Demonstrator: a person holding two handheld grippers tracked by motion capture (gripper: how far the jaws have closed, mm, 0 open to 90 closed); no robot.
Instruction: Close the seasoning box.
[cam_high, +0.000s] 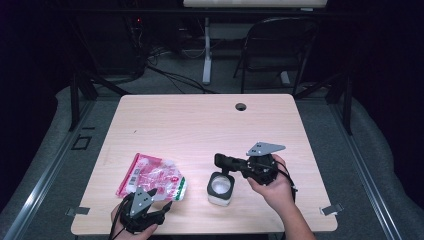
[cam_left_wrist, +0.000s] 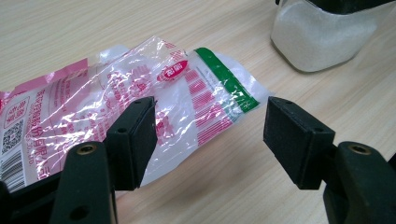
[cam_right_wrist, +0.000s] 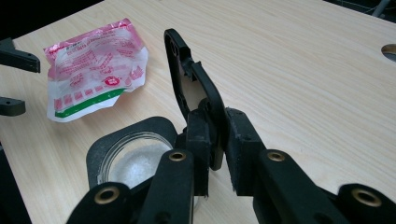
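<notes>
From the high view, I see my right gripper (cam_high: 226, 163) just above the open jar (cam_high: 220, 188), which stands near the front edge of the table (cam_high: 200, 120). My left gripper (cam_high: 161, 209) sits left of the jar, at the near edge of the crumpled plastic bag (cam_high: 152, 176).

In the left gripper view, I have the jaws spread wide with nothing pressed between them; one black pad (cam_left_wrist: 137, 140) hangs over the bag's (cam_left_wrist: 116, 112) clear film and the other over bare wood. The jar (cam_left_wrist: 322, 37), packed with white grains, stands beyond the bag's green-striped end.

In the right gripper view, I have the pads (cam_right_wrist: 198, 140) clamped on the edge of the black hinged lid (cam_right_wrist: 191, 84), which is tilted up from the jar (cam_right_wrist: 130, 161). The jar's round mouth shows white grains inside. The bag (cam_right_wrist: 93, 65) lies flat beyond the jar, well apart from it.
</notes>
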